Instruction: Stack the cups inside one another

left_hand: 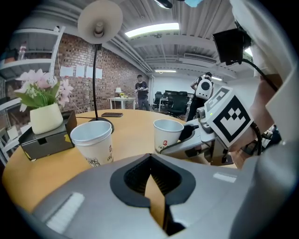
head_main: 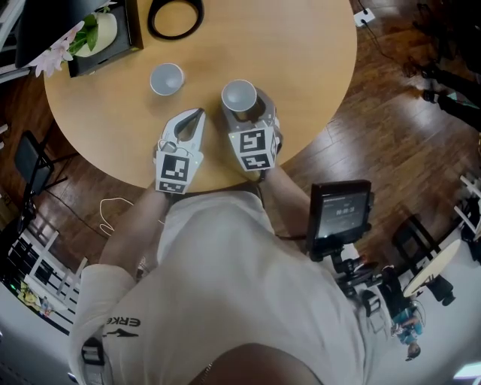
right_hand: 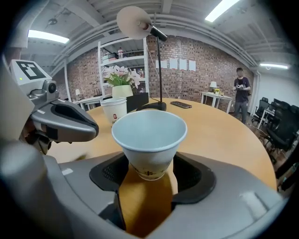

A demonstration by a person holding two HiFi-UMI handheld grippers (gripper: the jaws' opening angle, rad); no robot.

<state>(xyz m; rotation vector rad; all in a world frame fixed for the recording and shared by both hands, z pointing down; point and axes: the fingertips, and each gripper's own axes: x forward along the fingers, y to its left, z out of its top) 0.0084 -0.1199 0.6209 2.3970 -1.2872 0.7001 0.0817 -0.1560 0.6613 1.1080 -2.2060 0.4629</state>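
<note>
Two white paper cups stand upright on the round wooden table [head_main: 301, 68]. The nearer cup [head_main: 239, 96] [right_hand: 149, 140] sits between the jaws of my right gripper [head_main: 248, 113] [right_hand: 148, 164], which is open; a little wood shows at each side of the cup's base and the pads do not press on it. The second cup [head_main: 166, 78] [left_hand: 93, 140] stands apart to the left, ahead of my left gripper [head_main: 197, 114] [left_hand: 150, 156], which is shut and empty. In the left gripper view the nearer cup [left_hand: 167, 135] shows at the right with a right gripper finger [left_hand: 196, 136] beside it.
A black ring-shaped lamp base [head_main: 175, 16] and a black box with a white flower vase [head_main: 101, 34] stand at the table's far side. A phone [right_hand: 180, 105] lies farther back. The table's near edge runs just under both grippers.
</note>
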